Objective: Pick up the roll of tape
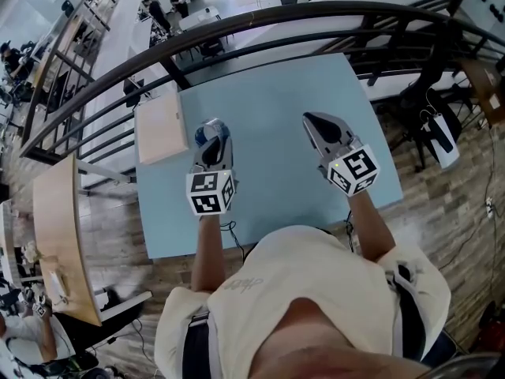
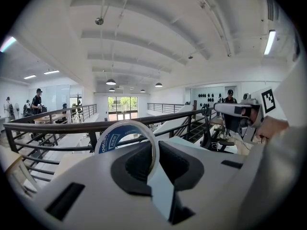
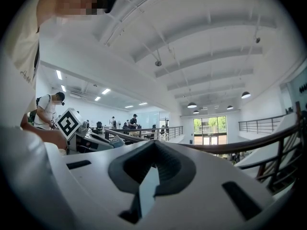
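Blue print lines the inside of the roll of tape (image 2: 111, 139), and a pale, glossy band makes up its outside. It stands on edge in the jaws of the left gripper (image 1: 214, 132), over the left half of the table (image 1: 268, 93). The jaws are closed on the ring's wall. From the left gripper view, one seems to reach into the hole while the other presses on the outer face. I read the roll as already lifted, though I cannot tell from the head view how far it is above the table top.

I expect it to be light, so weight should not trouble me. The wound band is stiff edge-on, but the thin ring could flex into an oval if I squeeze harder. Its outer face looks slick, so a pinch across the wall like this one is the sensible hold. That keeps the pads on the cardboard core and off the sticky edge. I judge the roll may pivot in the pinch if I swing the gripper sharply.

My right gripper (image 1: 314, 125) hangs over the right half of the table, its jaws together with nothing between them. A pale flat board (image 1: 161, 127) lies at the table's left edge. A dark curved railing (image 1: 237, 22) runs past the table's far side.
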{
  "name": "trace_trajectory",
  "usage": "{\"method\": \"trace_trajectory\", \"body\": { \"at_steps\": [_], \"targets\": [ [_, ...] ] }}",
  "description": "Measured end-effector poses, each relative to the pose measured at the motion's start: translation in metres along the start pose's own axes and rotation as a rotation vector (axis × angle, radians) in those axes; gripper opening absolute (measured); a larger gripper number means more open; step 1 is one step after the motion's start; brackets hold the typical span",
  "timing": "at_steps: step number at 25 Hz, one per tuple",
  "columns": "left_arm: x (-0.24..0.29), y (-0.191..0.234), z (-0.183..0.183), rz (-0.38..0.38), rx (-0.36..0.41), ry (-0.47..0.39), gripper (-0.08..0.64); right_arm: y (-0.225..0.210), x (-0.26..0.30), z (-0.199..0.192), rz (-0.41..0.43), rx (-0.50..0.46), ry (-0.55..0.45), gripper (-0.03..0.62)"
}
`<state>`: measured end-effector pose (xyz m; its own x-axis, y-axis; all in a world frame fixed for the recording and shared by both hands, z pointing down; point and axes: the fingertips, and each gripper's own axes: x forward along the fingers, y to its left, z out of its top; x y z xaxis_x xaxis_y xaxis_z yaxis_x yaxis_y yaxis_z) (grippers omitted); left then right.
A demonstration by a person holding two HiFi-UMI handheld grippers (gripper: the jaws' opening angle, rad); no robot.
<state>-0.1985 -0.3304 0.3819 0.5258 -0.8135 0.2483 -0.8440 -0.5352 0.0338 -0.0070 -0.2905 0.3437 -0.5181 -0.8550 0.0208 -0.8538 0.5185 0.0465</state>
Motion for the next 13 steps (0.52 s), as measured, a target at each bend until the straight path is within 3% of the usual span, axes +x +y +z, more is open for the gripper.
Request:
{"method": "trace_trajectory", "body": {
  "at_steps": [13],
  "targets": [
    [0.0025,-0.0033,-0.0072,-0.004,0.002,0.021,0.057,0.0012,-0.0028,-0.0082,-0.005,-0.001,0.003,0.006]
  ]
}}
